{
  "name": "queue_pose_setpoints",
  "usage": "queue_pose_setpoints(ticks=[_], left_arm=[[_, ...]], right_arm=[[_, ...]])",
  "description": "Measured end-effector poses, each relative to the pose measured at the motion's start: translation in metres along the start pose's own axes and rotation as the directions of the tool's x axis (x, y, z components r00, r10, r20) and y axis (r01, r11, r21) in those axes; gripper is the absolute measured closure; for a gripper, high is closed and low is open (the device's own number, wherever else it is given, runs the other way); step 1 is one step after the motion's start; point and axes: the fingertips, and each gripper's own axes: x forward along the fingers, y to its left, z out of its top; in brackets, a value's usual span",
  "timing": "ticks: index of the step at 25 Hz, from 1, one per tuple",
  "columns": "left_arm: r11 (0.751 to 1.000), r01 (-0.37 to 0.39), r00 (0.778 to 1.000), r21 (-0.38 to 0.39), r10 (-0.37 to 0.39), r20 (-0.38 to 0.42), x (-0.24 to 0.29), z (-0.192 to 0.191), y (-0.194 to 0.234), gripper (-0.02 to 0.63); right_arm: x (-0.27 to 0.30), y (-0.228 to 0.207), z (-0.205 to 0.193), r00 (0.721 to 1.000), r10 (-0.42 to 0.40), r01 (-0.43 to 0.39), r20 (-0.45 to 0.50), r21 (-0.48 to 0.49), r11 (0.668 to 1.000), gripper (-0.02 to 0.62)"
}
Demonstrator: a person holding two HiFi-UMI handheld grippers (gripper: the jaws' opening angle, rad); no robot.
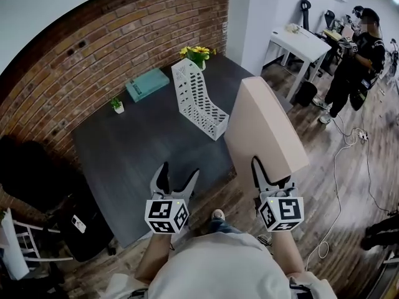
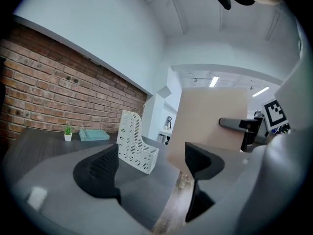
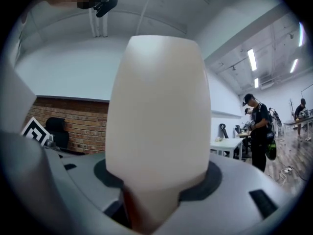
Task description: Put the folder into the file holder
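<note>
A thick beige folder [image 1: 265,129] stands on end in the air off the dark table's [image 1: 124,161] right edge, with my right gripper [image 1: 274,174] shut on its lower end. In the right gripper view the folder [image 3: 159,111] fills the middle, wedged between the jaws. The white perforated file holder [image 1: 198,101] stands upright on the table, beyond and left of the folder. My left gripper [image 1: 177,180] hangs open and holds nothing over the table's near edge. In the left gripper view the file holder [image 2: 134,141] lies ahead and the folder [image 2: 210,119] is at the right.
A teal tray [image 1: 146,84], a small potted plant [image 1: 117,105] and yellow flowers [image 1: 198,53] stand along the brick wall. A black chair [image 1: 37,179] sits at the left. A person [image 1: 352,61] stands by a white desk [image 1: 305,42] at the far right, with cables on the wood floor.
</note>
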Motion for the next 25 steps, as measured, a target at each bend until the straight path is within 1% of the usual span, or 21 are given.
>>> queue_pose_setpoints(ticks=[10, 15, 25], left_arm=[[0.994, -0.104, 0.995, -0.024, 0.104, -0.005, 0.059, 0.003, 0.025, 0.196], [0.985, -0.171, 0.985, -0.034, 0.171, -0.008, 0.073, 0.003, 0.034, 0.196], [0.961, -0.274, 0.962, -0.039, 0.274, -0.012, 0.082, -0.002, 0.051, 0.196]], right_arm=[[0.096, -0.017, 0.001, 0.990, 0.138, -0.138, 0.003, -0.014, 0.990, 0.316], [0.134, -0.018, 0.005, 0.975, 0.222, -0.221, 0.012, -0.021, 0.975, 0.316], [0.189, -0.007, 0.002, 0.941, 0.338, -0.337, 0.027, -0.031, 0.941, 0.316]])
